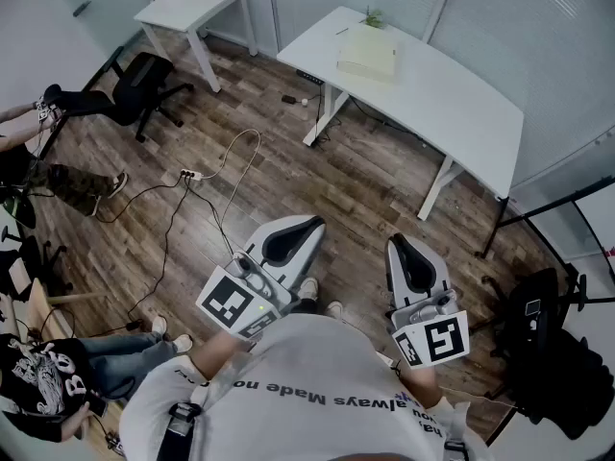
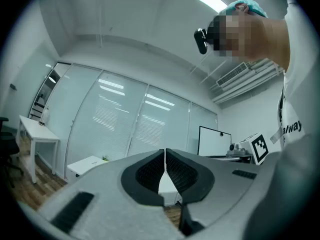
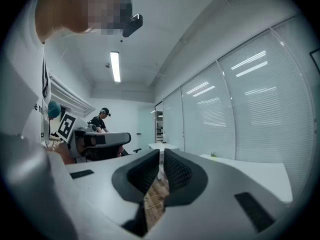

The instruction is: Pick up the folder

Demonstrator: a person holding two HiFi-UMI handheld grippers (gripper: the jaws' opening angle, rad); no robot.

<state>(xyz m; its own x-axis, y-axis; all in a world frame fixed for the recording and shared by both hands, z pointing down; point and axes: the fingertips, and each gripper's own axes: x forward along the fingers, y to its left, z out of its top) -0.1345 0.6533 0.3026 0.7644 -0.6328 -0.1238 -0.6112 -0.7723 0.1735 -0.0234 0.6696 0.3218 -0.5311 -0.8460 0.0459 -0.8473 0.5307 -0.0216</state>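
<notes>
The folder (image 1: pixel 366 53) is pale yellow and lies flat on the far end of a long white table (image 1: pixel 452 104), beside a small green plant (image 1: pixel 373 15). Both grippers are held close to my chest, well short of that table, over bare wooden floor. My left gripper (image 1: pixel 306 225) is shut with nothing between its jaws; its black pads meet in the left gripper view (image 2: pixel 165 154). My right gripper (image 1: pixel 403 241) is likewise shut and empty, its pads together (image 3: pixel 161 157). I cannot make out the folder in either gripper view.
A smaller white table (image 1: pixel 192 3) stands at the back left, with a black office chair (image 1: pixel 139 80) near it. Cables and a power strip (image 1: pixel 188 174) lie on the floor. Another black chair (image 1: pixel 543 349) is at the right. People sit at the left (image 1: pixel 43 377).
</notes>
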